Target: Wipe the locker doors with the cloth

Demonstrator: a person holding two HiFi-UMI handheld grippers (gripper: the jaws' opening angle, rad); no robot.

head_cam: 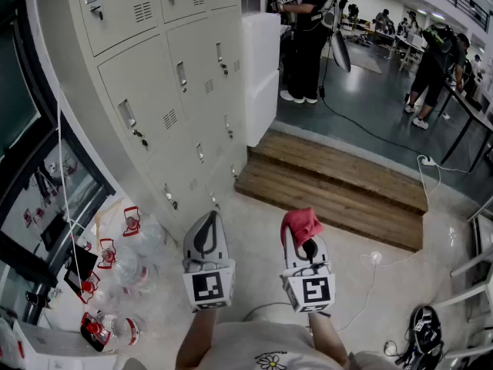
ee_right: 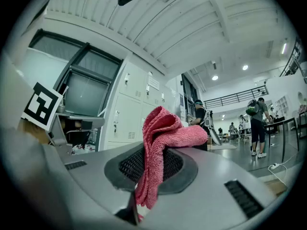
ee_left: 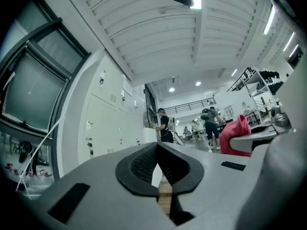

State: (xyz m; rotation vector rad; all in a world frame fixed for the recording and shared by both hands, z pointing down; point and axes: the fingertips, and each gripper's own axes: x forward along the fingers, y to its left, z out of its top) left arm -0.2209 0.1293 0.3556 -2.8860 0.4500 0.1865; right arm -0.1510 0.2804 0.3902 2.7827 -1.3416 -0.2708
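Note:
A bank of pale grey locker doors (head_cam: pixel 166 91) with small latches and vents stands ahead and to the left, also in the left gripper view (ee_left: pixel 108 121) and the right gripper view (ee_right: pixel 127 116). My right gripper (head_cam: pixel 300 226) is shut on a pink-red cloth (head_cam: pixel 301 224), which bunches out of its jaws (ee_right: pixel 160 138). The cloth shows too from the left gripper view (ee_left: pixel 237 138). My left gripper (head_cam: pixel 206 223) is shut with nothing in it, level with the right one. Both hang over the floor, short of the lockers.
A wooden step (head_cam: pixel 331 187) lies ahead beside the lockers. Several plastic bottles (head_cam: pixel 115 264) with red labels lie on the floor at left near a dark window frame. White cables (head_cam: pixel 370 272) trail at right. People (head_cam: pixel 308 29) stand farther back.

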